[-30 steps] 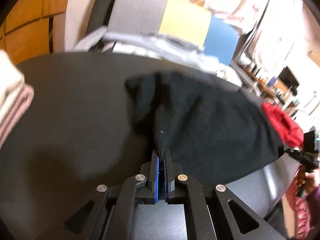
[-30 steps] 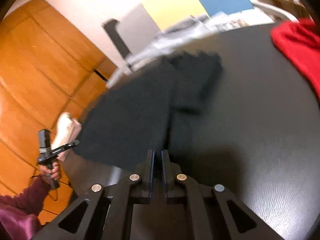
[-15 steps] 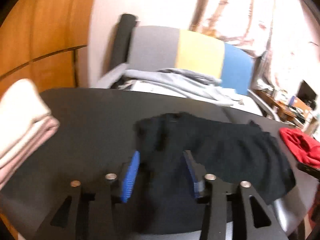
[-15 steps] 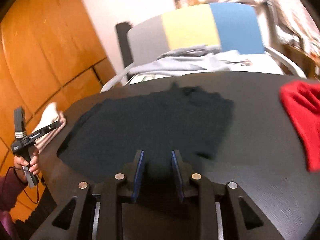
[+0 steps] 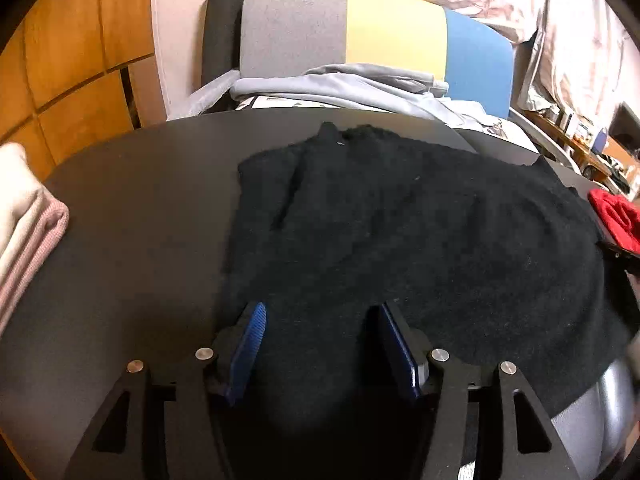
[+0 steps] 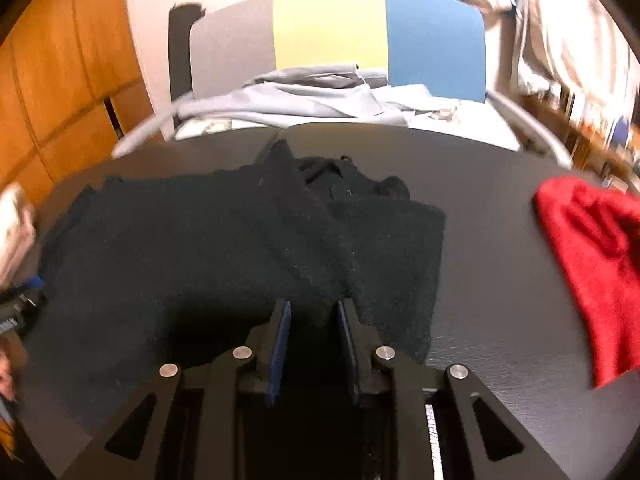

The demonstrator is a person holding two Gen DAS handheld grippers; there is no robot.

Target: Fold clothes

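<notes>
Your left gripper (image 5: 320, 316) was pinched shut on the black garment (image 5: 420, 232) a second ago; its jaws have just been opening and now stand wide, cloth lying between them but gripping nothing. Your right gripper (image 6: 312, 312) also let go, and its jaws have since been closing slightly; they stand narrowly apart over the garment's near edge. The garment lies spread across the dark table (image 6: 500, 184). A red cloth (image 6: 592, 248) sits at three o'clock, folded pale clothes (image 5: 24, 216) at nine, and a chair (image 6: 332, 32) with a grey garment (image 6: 304, 100) at twelve.
</notes>
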